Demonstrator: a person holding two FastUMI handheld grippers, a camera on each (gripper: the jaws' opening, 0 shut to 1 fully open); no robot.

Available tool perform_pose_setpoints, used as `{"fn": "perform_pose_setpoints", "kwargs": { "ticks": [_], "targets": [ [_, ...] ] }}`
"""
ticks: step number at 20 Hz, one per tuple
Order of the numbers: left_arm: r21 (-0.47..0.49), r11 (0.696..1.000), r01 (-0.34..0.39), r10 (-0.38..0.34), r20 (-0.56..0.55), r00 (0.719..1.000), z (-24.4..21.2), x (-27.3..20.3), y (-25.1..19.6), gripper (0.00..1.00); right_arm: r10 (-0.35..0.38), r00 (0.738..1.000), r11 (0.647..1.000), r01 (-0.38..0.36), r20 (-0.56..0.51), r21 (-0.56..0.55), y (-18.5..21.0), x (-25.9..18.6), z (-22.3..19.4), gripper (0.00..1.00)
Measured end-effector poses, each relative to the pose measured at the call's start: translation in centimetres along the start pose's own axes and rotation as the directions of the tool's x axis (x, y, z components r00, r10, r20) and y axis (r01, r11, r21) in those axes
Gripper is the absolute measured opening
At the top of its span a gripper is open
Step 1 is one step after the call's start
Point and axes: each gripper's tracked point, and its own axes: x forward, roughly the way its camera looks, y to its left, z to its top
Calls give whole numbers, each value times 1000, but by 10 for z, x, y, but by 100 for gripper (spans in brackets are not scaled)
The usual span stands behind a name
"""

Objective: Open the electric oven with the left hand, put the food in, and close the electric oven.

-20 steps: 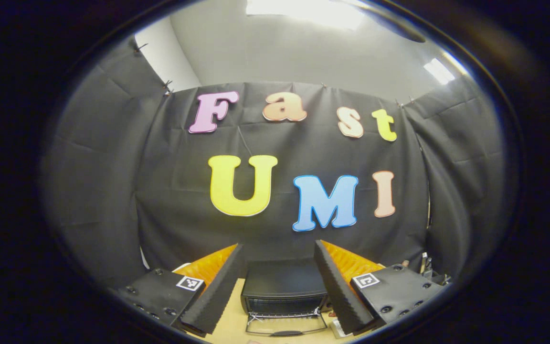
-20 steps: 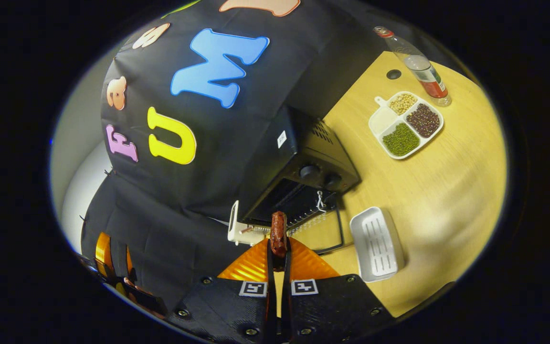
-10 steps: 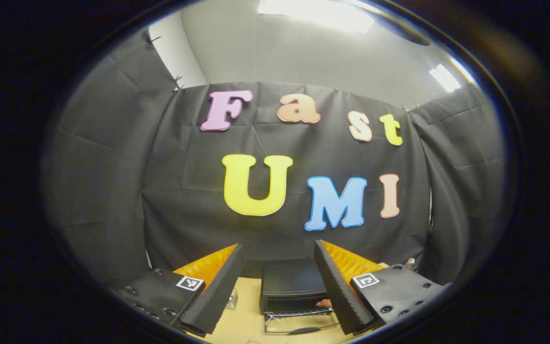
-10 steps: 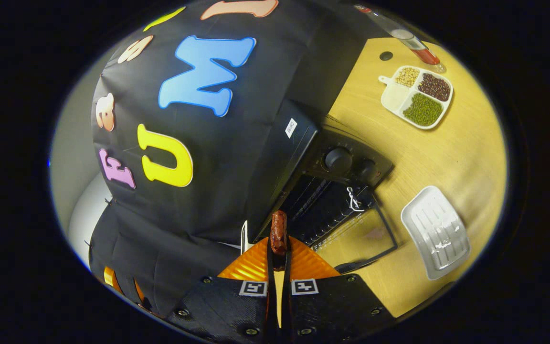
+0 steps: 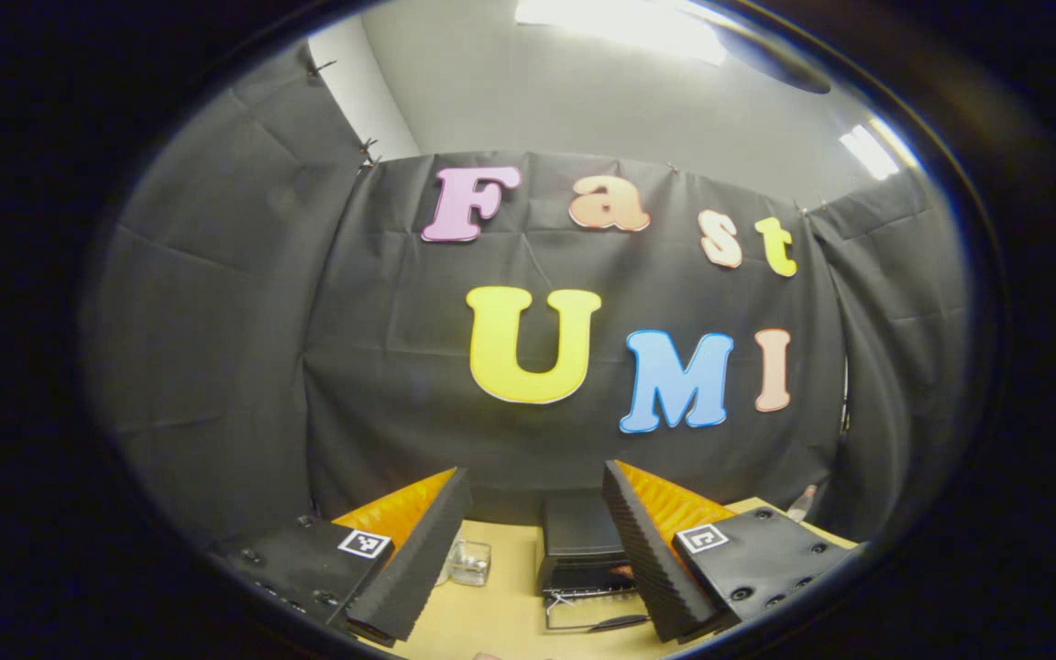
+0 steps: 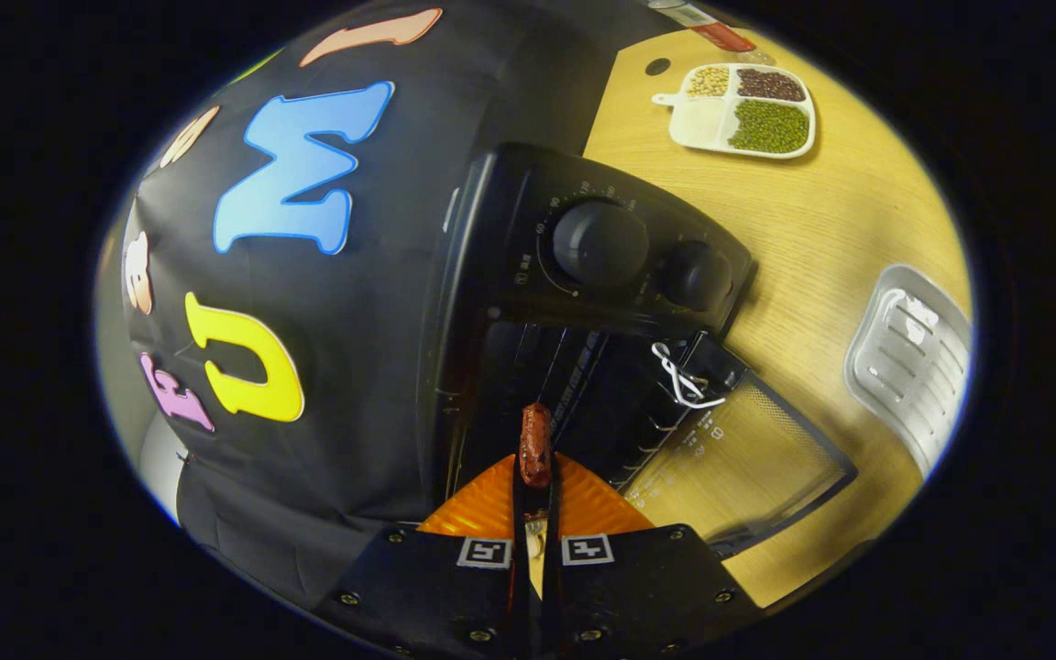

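The black electric oven (image 6: 528,266) has two knobs, and its glass door (image 6: 739,458) hangs open, lying flat toward the table. My right gripper (image 6: 535,463) is shut on a reddish-brown sausage (image 6: 535,440), whose end sticks up between the fingers. The sausage hangs right at the mouth of the dark oven cavity (image 6: 592,385). My left gripper (image 5: 535,472) is open with nothing between its fingers. It is held high and back from the oven (image 5: 578,545), which appears small and far off with its door (image 5: 597,616) down.
On the wooden table (image 6: 840,229), a ribbed white tray (image 6: 913,362) lies right of the oven door. A divided dish of beans (image 6: 739,105) and a bottle (image 6: 702,14) sit farther back. A small clear glass (image 5: 471,561) stands left of the oven.
My right gripper has carried the sausage much closer, up to the cavity's mouth. The left gripper has swung left and drawn back, so the oven looks smaller and the glass has come into sight.
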Motion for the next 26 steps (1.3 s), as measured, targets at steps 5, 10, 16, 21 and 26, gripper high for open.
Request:
{"fn": "perform_pose_setpoints", "kwargs": {
  "ticks": [5, 10, 16, 21, 26],
  "targets": [
    [5, 999, -42, 42, -22, 999, -10, -2, 27, 100, -49, 995, 994, 40, 86, 99, -8, 31, 5, 9],
    [-14, 998, -66, 65, -29, 997, -14, 10, 44, 100, -191, 977, 977, 179, 94, 118, -27, 51, 11, 18],
    [-38, 998, -50, 49, -21, 999, -18, 29, 39, 100, -231, 970, 973, 229, 77, 41, -20, 24, 12, 64],
    [-49, 999, -5, 4, -30, 1000, -27, 40, 9, 100, -266, 961, 957, 272, 71, -98, -18, -14, 12, 88],
    [-32, 998, 47, -48, -44, 998, -34, 46, -29, 100, -256, 952, 821, 306, 168, -482, -11, -70, 34, 88]
  ]
}}
